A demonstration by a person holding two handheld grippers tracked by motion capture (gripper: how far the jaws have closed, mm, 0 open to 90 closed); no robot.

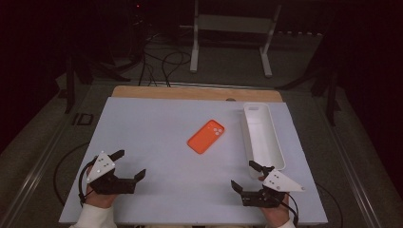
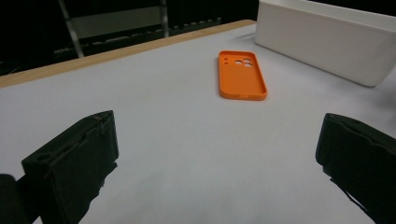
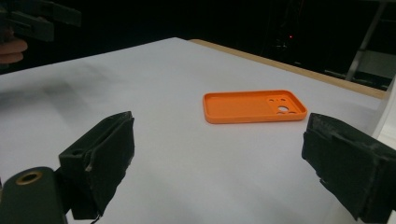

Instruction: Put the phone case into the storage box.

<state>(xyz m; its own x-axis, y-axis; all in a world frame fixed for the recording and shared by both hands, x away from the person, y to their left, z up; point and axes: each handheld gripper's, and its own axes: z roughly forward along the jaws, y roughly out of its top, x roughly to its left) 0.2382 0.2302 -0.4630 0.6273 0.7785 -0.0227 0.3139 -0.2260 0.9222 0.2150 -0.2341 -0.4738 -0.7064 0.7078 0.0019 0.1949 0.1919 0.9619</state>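
Phone case (image 1: 206,137), orange, is seen lying flat near the middle of the grey surface (image 1: 157,128) in the high view, tilted so that its camera cutouts point toward the upper right of the frame. It is touched by nothing. Just to its right, apart from it, a long white tray (image 1: 278,154) is set along the right side of the surface, its length running from the upper part of the frame toward the lower right.

Left tongs (image 1: 130,165) are seen at the lower left of the high view, held in a hand (image 1: 97,194) with a pale sleeve; the jaws are spread wide and nothing is held between them. Right tongs (image 1: 248,175) are seen at the lower right, just below the near end of the tray, likewise spread wide and empty. Both are well apart from the case.

In the left gripper view the case (image 2: 242,74) is shown in the upper centre, beyond and between the two black jaws, with the tray (image 2: 327,39) at the upper right. In the right gripper view the case (image 3: 254,107) is shown hollow side up at centre, and the other tongs (image 3: 35,18) are seen at the upper left. A wooden edge (image 1: 190,92) borders the far side of the surface.
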